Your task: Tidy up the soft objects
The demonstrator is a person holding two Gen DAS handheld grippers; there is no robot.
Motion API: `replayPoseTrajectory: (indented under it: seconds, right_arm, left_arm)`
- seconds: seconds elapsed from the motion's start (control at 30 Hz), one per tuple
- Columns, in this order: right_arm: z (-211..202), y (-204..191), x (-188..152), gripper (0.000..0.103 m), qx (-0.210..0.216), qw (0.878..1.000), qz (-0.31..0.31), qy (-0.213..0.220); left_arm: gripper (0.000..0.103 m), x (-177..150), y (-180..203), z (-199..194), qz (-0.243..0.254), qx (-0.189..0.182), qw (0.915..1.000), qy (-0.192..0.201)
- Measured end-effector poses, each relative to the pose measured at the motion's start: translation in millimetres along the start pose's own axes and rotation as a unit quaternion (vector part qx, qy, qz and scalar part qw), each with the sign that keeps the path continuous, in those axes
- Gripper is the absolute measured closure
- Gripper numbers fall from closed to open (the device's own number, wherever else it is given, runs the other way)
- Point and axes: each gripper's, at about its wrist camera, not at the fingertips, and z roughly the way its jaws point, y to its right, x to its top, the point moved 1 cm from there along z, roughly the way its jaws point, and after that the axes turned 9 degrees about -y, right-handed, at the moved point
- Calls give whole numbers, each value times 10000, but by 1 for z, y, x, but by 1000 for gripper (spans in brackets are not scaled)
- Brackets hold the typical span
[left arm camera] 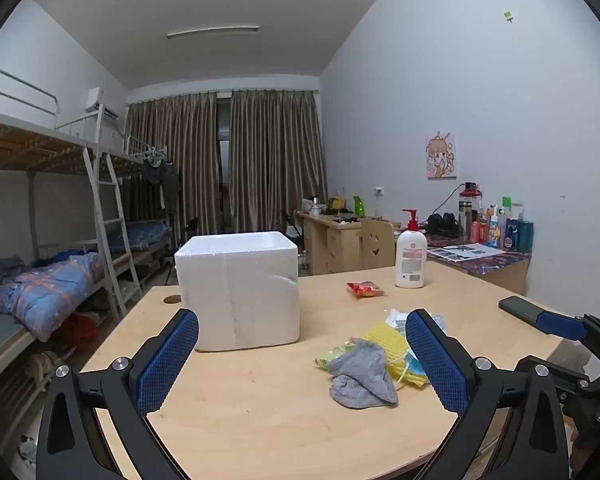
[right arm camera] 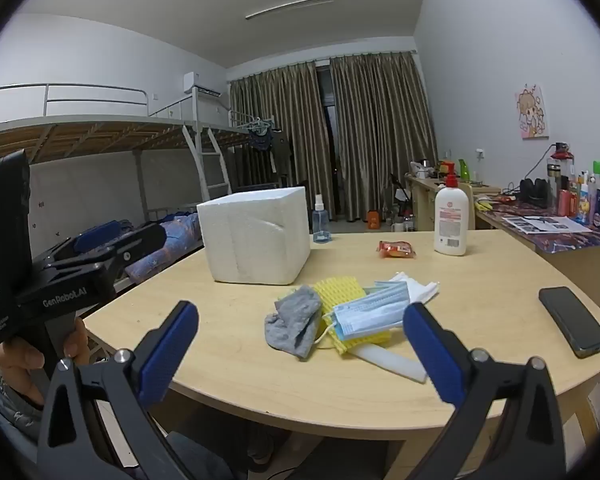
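Observation:
A pile of soft things lies on the wooden table (right arm camera: 480,280): a grey sock (right arm camera: 294,320) (left arm camera: 362,376), a yellow foam net (right arm camera: 340,292) (left arm camera: 384,340), a blue face mask (right arm camera: 374,308), white tissue (right arm camera: 418,286) and a white foam strip (right arm camera: 392,362). A white foam box (left arm camera: 240,288) (right arm camera: 258,236) stands behind and left of the pile. My left gripper (left arm camera: 302,358) is open and empty, above the table's near part. My right gripper (right arm camera: 300,350) is open and empty, just in front of the pile.
A red snack packet (right arm camera: 396,249) (left arm camera: 365,289) and a white lotion pump bottle (right arm camera: 451,220) (left arm camera: 410,254) stand at the back. A black phone (right arm camera: 572,322) (left arm camera: 520,307) lies at the right. A small spray bottle (right arm camera: 321,222) is behind the box. Bunk beds stand left.

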Motion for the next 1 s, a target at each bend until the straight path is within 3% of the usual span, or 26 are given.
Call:
replayPoseTrajectory:
  seconds: [1.0]
  right_arm:
    - [-1,1,2,0,3,10000,49,11]
  left_arm:
    - [0,-2,0,3,11,-68,9999,-75]
